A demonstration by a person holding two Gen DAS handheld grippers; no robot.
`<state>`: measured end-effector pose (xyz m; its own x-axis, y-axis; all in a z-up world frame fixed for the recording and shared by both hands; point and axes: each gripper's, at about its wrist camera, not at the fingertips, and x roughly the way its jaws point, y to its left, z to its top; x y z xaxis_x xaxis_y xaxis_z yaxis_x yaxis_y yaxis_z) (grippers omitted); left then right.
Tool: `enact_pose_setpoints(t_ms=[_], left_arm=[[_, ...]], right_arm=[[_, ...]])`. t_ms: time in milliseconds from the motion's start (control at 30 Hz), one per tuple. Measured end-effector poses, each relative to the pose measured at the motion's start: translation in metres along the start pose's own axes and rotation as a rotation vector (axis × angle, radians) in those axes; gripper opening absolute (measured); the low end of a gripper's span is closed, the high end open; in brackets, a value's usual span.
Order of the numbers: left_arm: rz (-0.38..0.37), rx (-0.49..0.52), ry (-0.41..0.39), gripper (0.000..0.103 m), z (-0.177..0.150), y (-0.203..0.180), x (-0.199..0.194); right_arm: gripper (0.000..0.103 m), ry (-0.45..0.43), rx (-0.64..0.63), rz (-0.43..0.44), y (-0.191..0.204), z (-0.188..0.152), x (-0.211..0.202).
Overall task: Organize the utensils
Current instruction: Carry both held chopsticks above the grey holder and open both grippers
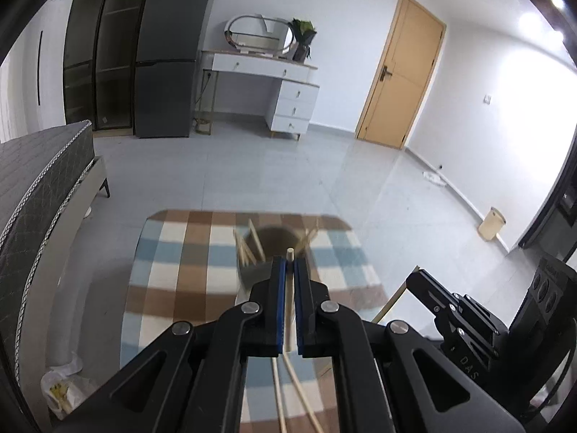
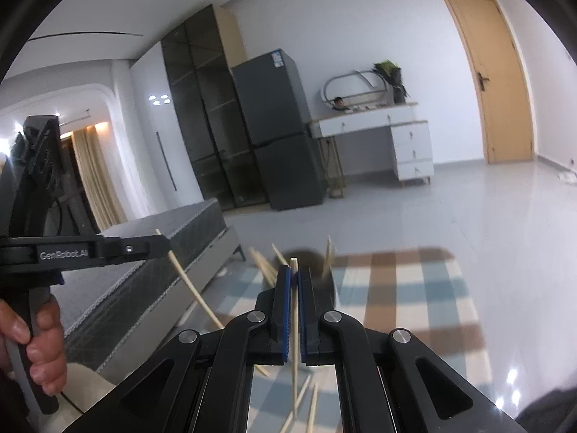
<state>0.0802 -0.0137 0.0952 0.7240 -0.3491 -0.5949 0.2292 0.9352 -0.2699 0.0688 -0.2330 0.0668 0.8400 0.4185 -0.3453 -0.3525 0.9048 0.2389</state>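
Our left claw pinches one chopstick. Our right claw pinches another chopstick, above the checked surface and dark holder.

Matt black plastic grippers with blue rubbery pads and shiny metal rivets clamped pale bare-wood chopsticks over a woven checked cloth and glossy floor tiles.
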Motion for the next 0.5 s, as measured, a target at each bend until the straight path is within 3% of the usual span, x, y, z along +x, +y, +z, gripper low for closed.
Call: enact_pose_setpoints(t_ms=[233, 500], left_arm=[[-0.012, -0.063, -0.084, 0.0, 0.048, 0.015, 0.019], [-0.037, -0.094, -0.095, 0.0, 0.075, 0.039, 0.062]], right_arm=[[0.003, -0.042, -0.077, 0.022, 0.003, 0.061, 0.036], [0.003, -0.071, -0.131, 0.019, 0.002, 0.097, 0.104]])
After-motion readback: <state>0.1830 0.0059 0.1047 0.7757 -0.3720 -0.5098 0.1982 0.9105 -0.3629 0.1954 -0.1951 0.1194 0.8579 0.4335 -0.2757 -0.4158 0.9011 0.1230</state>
